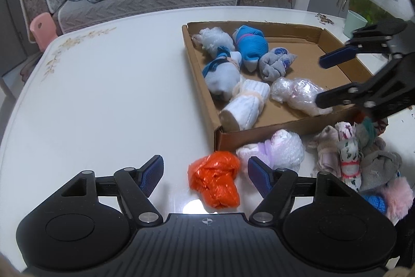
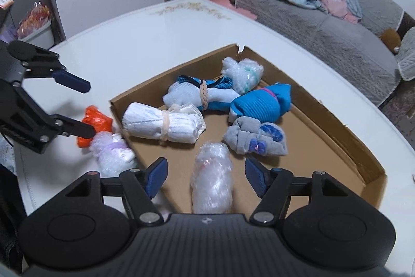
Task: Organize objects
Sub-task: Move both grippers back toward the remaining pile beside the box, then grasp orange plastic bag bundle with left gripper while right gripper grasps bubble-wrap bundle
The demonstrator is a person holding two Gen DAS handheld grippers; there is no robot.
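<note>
The right tool (image 2: 205, 179) stands open over the clear-wrapped bundle (image 2: 211, 181) lying loose in the cardboard box (image 2: 337, 118): a drop-off, apparently. The left tool (image 1: 205, 174), open and empty, straddles the orange bundle (image 1: 214, 179) on the table (image 1: 103, 95); next it must close on it

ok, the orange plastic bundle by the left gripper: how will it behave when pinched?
The orange plastic bundle looks like crumpled film, so it will probably squash and feel light. The glossy surface may slip between the left gripper pads. Lumpy and flattish on the table, it seems unlikely to roll.
</note>
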